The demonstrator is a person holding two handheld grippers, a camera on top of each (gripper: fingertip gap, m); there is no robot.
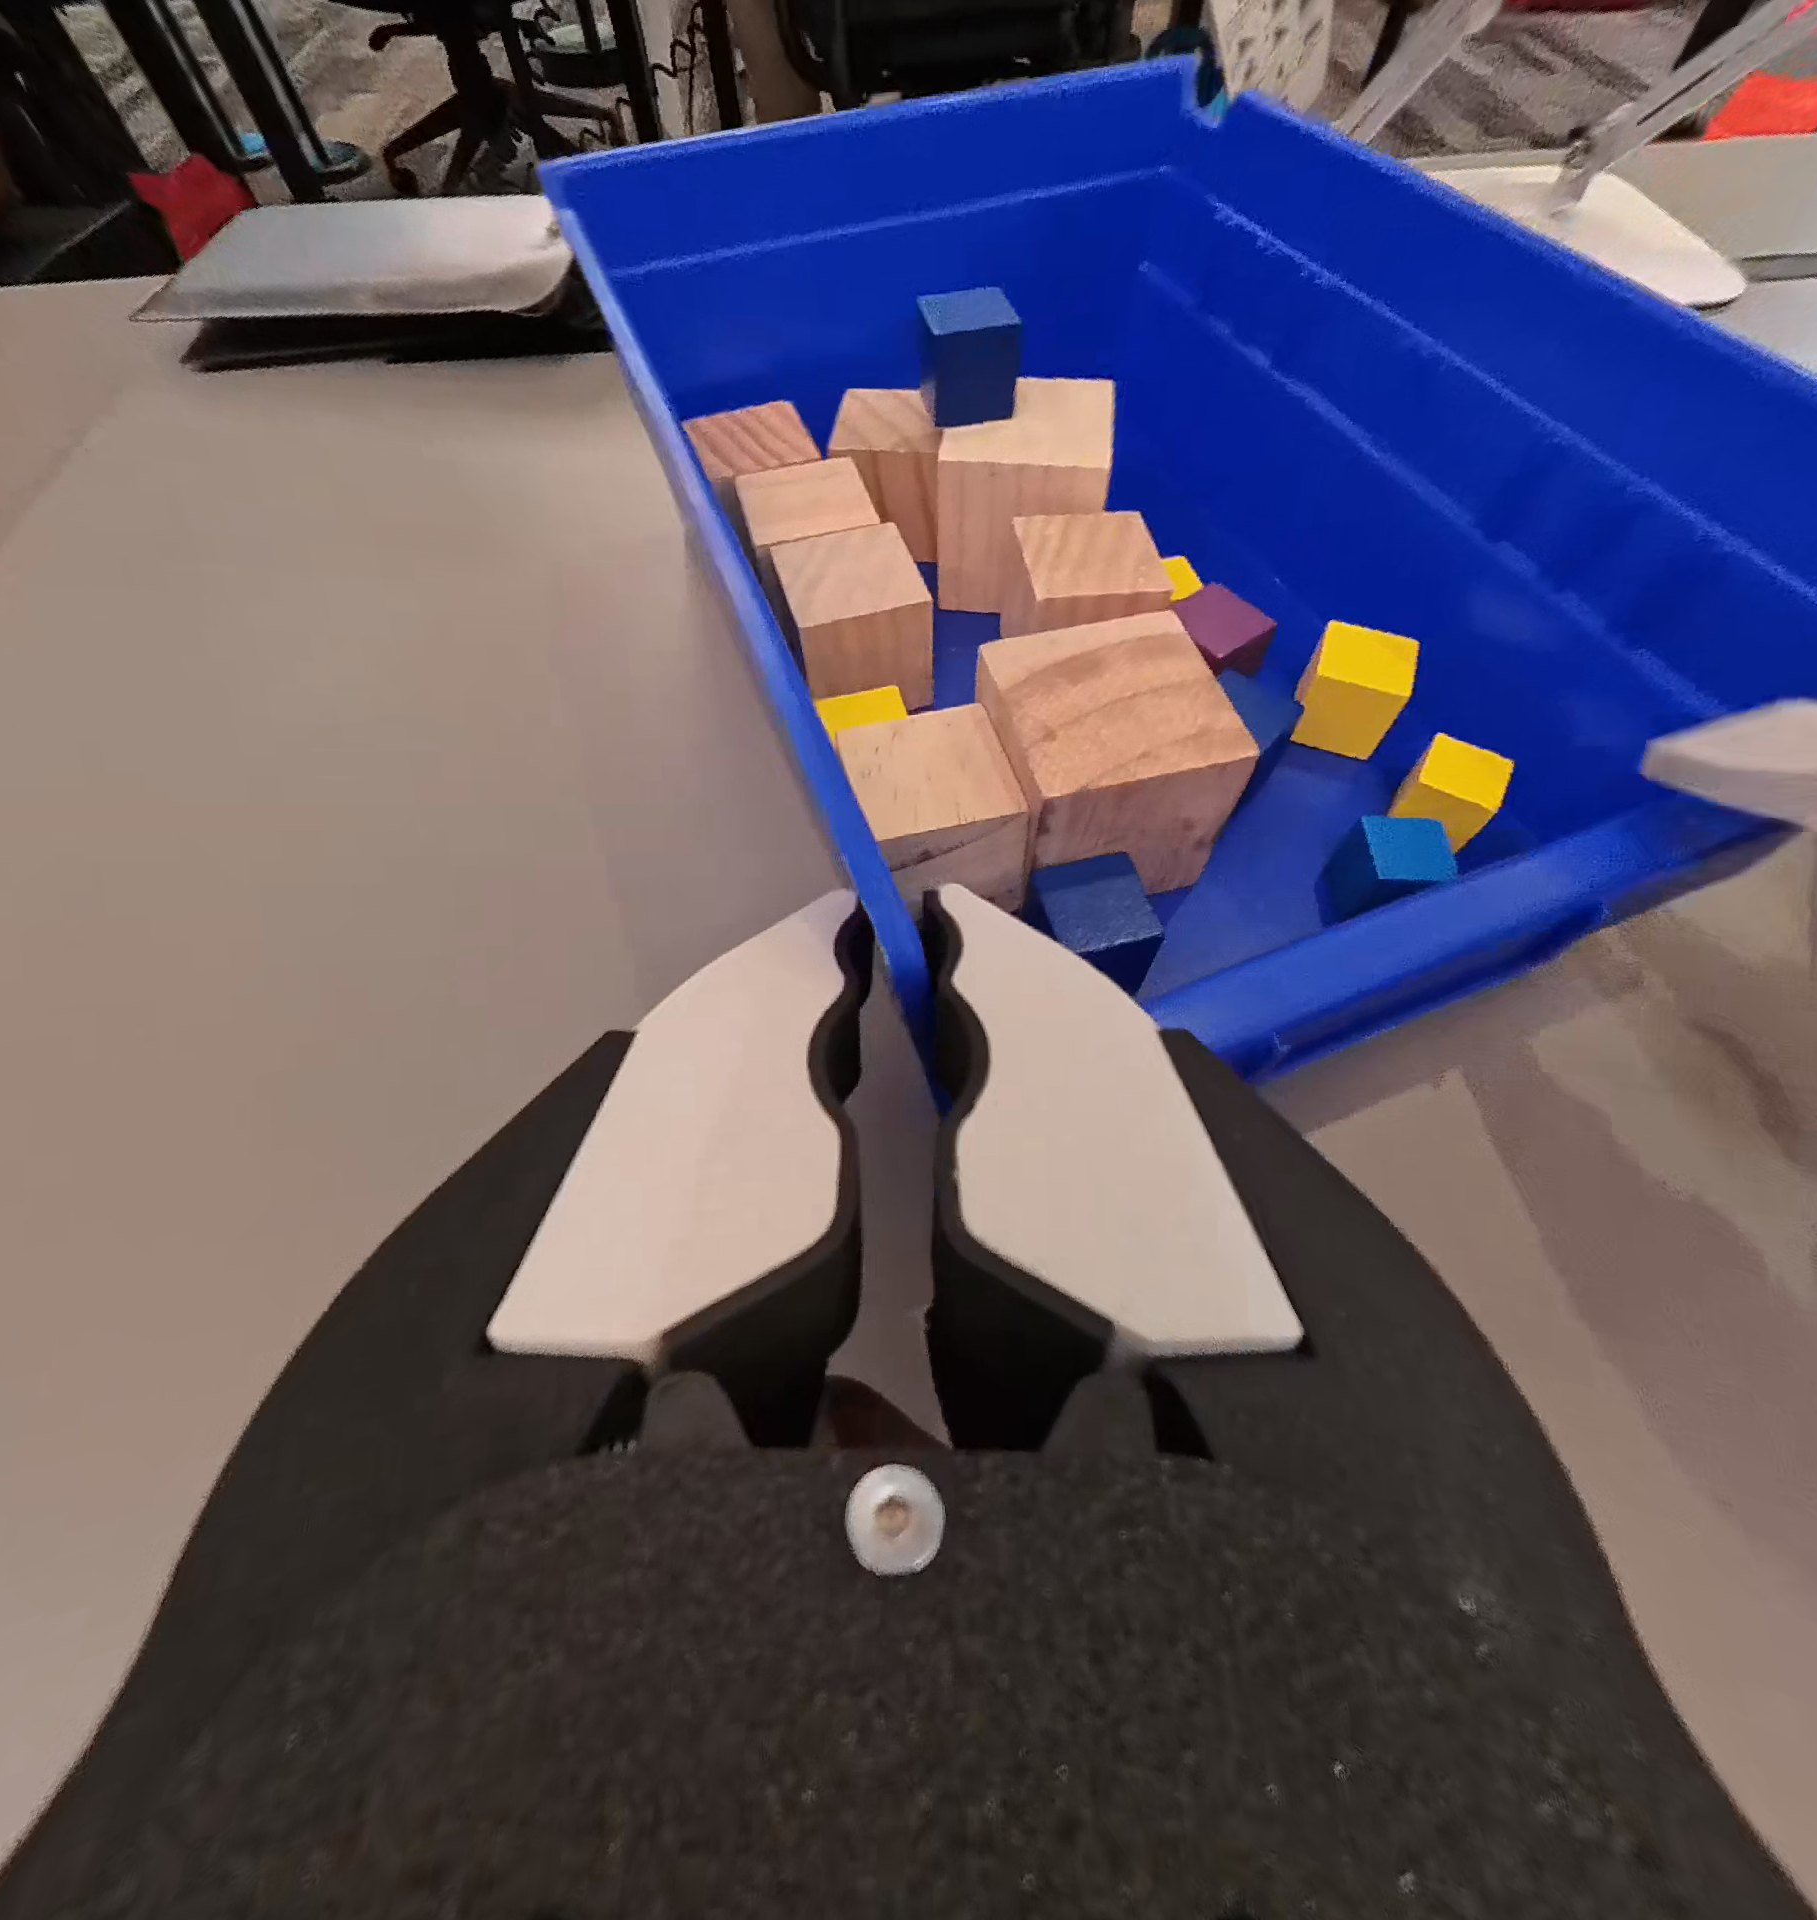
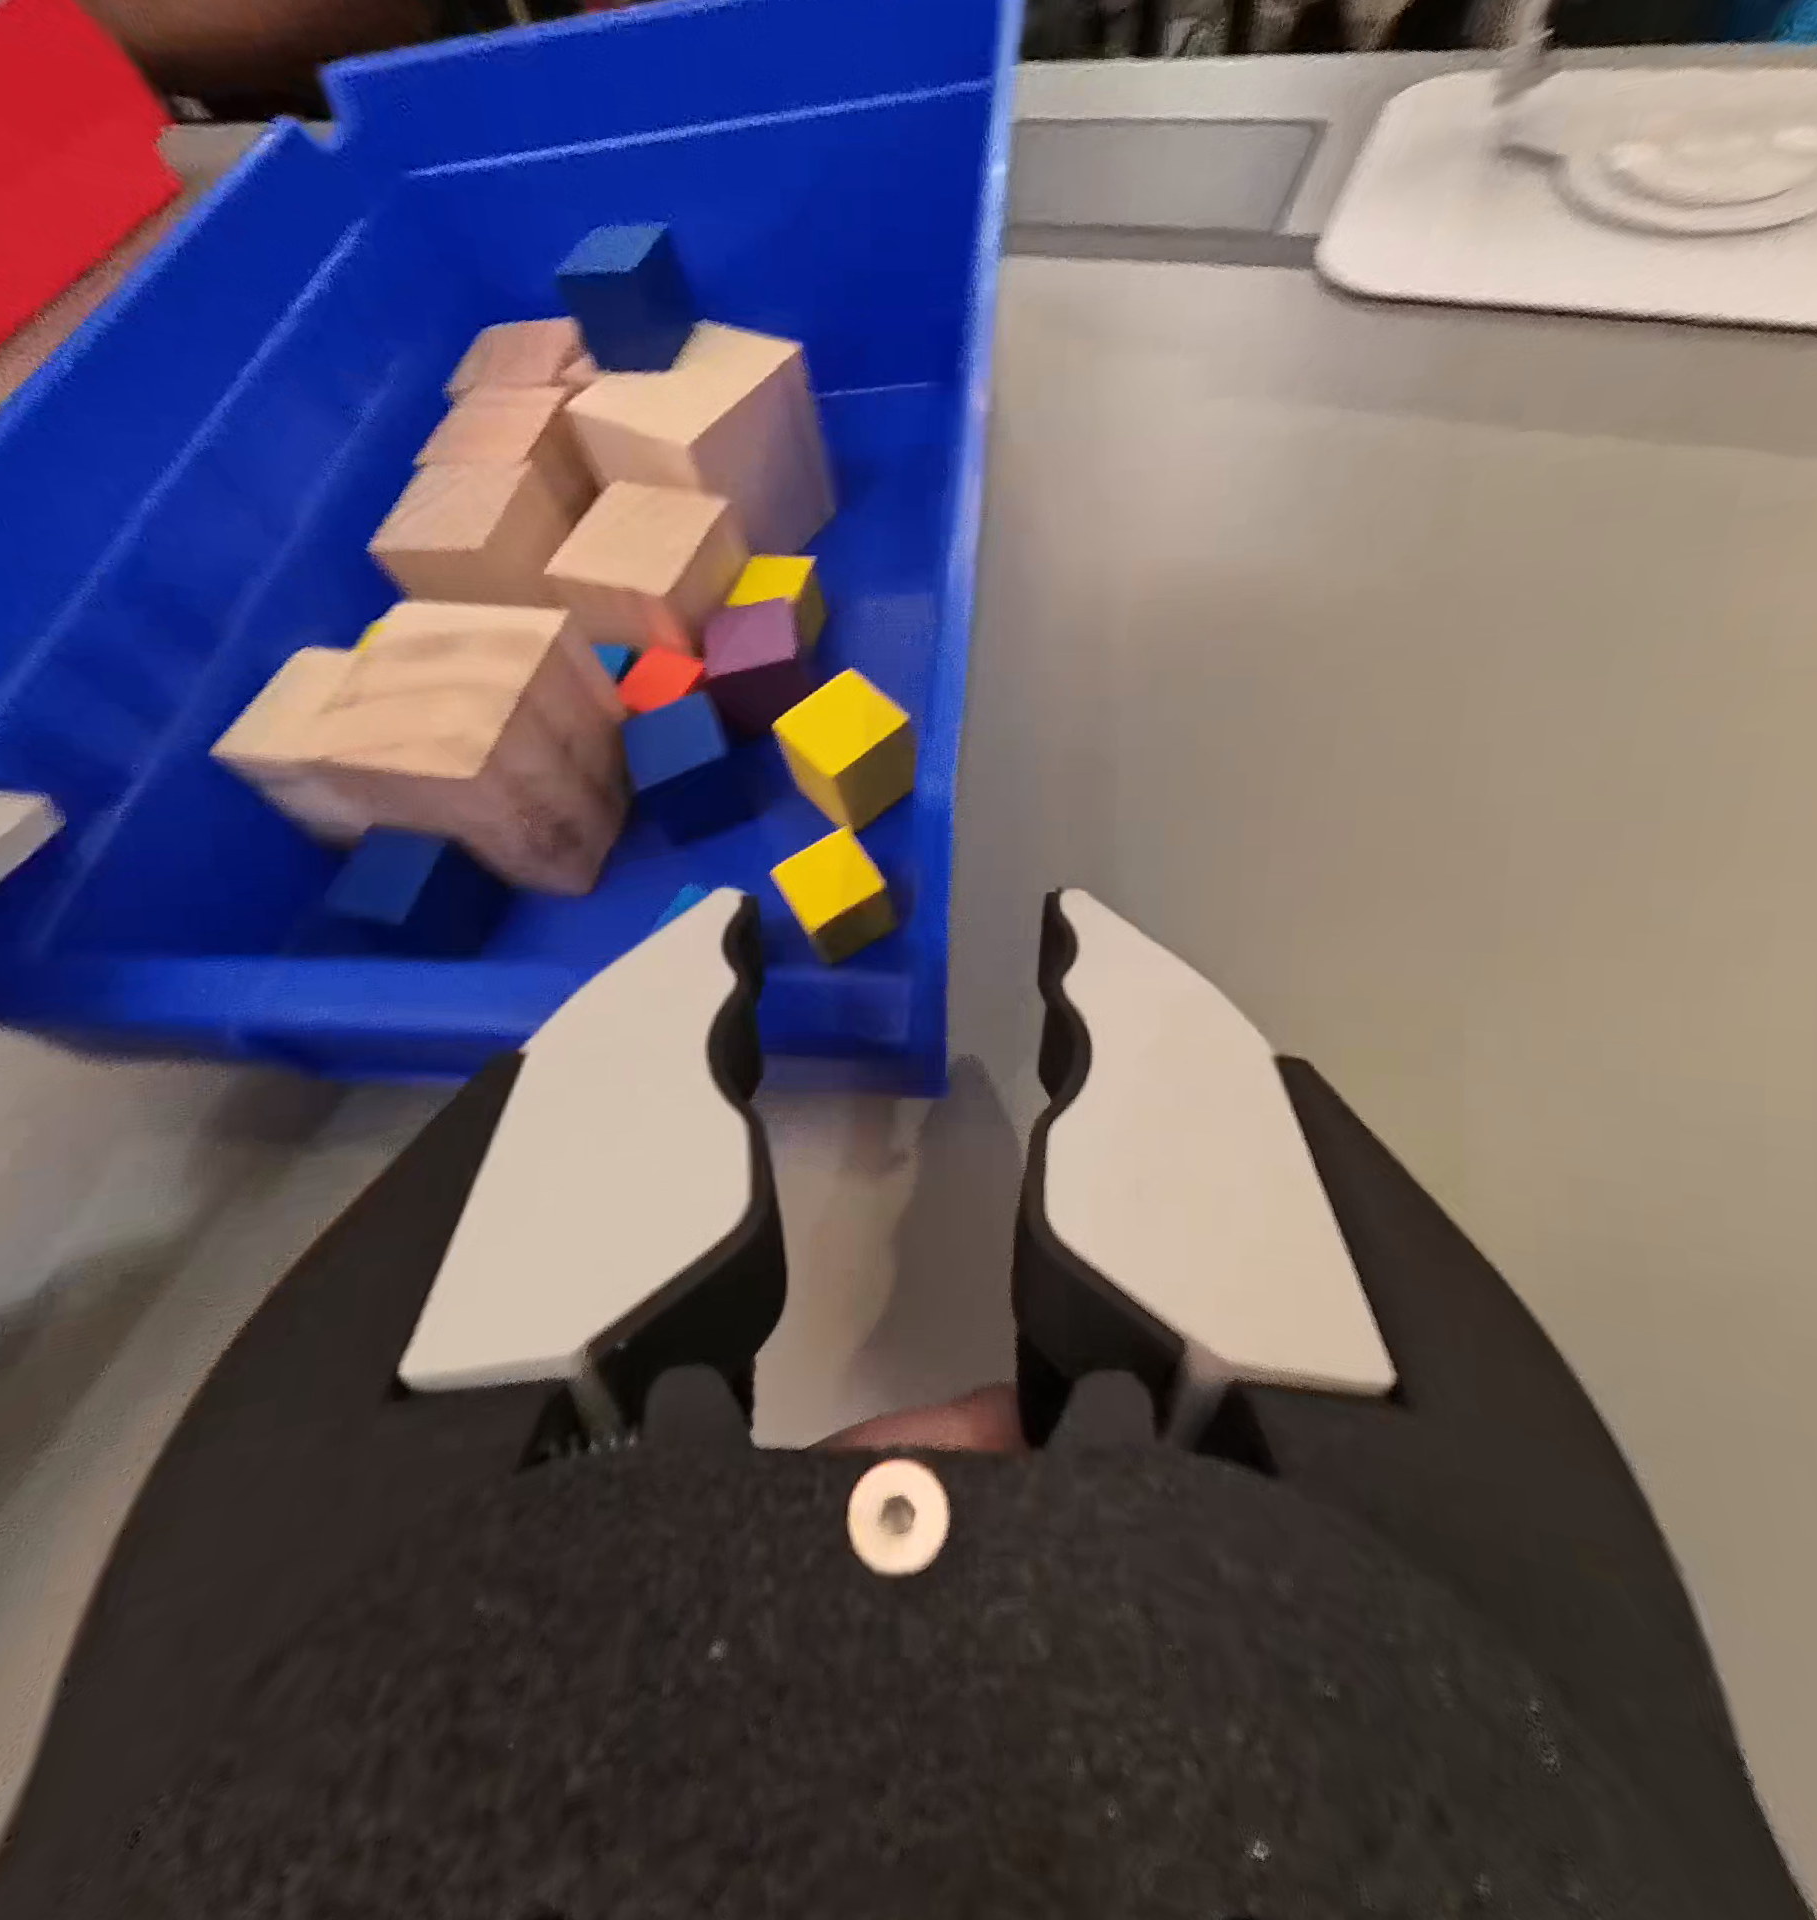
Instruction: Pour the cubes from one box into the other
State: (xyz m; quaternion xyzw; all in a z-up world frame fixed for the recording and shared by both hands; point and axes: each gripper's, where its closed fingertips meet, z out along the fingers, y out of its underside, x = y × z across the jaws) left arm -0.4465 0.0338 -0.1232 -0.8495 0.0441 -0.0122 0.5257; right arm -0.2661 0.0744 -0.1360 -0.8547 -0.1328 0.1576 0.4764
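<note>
1. The left gripper (image 1: pixel 899 914) has its jaws pinched shut on the near-left wall of the blue bin (image 1: pixel 1403 343), which sits on the grey table (image 1: pixel 312 831).
2. The right gripper (image 2: pixel 899 914) gapes wide at the bin's near-right corner, holding nothing.
3. Only the right wrist view shows the orange cube (image 2: pixel 660 675) and a red box (image 2: pixel 42 177) far left.
4. Eight wooden cubes (image 1: pixel 1122 738) are visible, four yellow cubes (image 1: pixel 1356 691), one purple cube (image 1: pixel 1228 627); the blue ones blend into the bin, so their count is unclear.
</note>
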